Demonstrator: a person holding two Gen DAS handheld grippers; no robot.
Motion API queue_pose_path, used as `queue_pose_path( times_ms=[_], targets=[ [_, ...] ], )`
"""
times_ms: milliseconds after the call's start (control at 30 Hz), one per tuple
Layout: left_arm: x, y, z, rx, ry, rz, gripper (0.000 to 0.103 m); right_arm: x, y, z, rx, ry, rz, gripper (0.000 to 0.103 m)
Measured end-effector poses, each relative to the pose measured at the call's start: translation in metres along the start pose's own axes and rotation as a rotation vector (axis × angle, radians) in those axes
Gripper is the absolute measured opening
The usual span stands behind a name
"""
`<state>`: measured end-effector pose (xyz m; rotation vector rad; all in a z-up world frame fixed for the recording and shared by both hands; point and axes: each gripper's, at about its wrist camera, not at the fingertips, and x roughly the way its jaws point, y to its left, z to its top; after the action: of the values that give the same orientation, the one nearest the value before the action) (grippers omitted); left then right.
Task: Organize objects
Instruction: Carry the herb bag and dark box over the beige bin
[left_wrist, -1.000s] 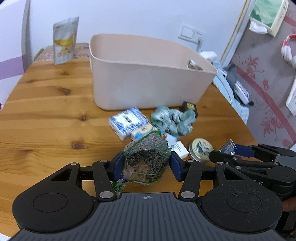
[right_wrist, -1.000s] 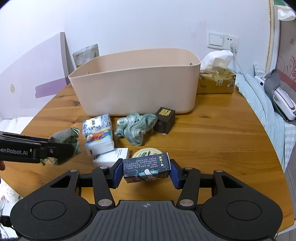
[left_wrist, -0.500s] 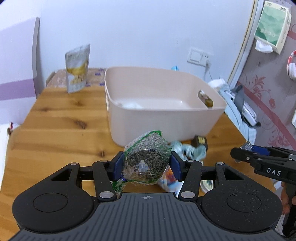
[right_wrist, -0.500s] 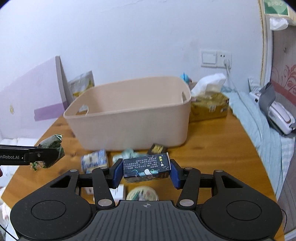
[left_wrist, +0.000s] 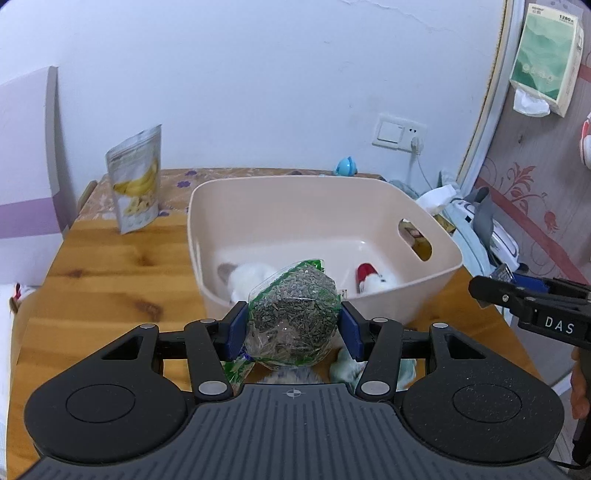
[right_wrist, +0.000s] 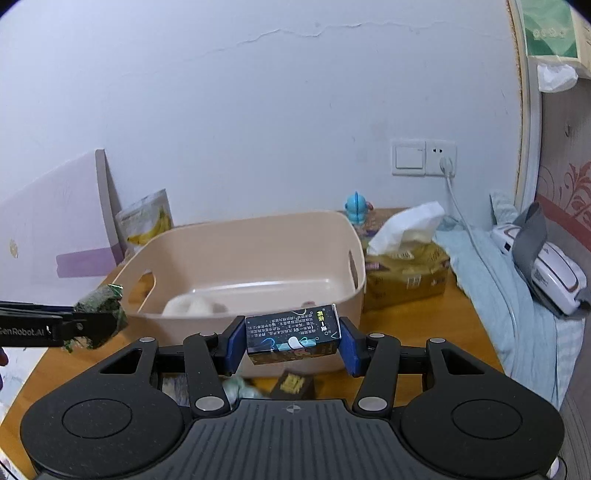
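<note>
two grippers hover near the beige bin (left_wrist: 436, 280): left gripper (left_wrist: 293, 328) pinching a soft, light herb bag (left_wrist: 293, 317) mid-body, right gripper (right_wrist: 291, 341) clamping a stiff small box (right_wrist: 291, 332).

My left gripper (left_wrist: 293, 330) sits level and faces forward, its two blue-padded fingers (left_wrist: 236, 330) pressed against either side of a clear bag of dried green herbs (left_wrist: 293, 321), which bulges between them. In the right wrist view it enters from the left edge as a thin black arm, the bag pinched at its tip. My right gripper (right_wrist: 293, 341) is level too, its pads (right_wrist: 349, 345) clamped on the short ends of a small dark printed box (right_wrist: 293, 334) held lengthwise across the gap. In the left wrist view its black fingers reach in from the right edge.
</note>
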<state>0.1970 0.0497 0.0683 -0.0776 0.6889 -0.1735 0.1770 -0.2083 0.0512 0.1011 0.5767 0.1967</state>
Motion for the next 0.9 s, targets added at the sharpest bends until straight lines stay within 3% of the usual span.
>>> queue_pose_path(
  times_ms=[433,900],
  targets=[
    [0.051,-0.011,0.028,0.015,0.027,0.05,0.053,0.046,0.001,0.026,-0.046,0.018,0.01,0.049],
    [0.095,-0.011,0.037,0.049,0.089,0.106,0.051,0.088,0.016,0.036,-0.095,0.073,0.009,0.049]
  ],
)
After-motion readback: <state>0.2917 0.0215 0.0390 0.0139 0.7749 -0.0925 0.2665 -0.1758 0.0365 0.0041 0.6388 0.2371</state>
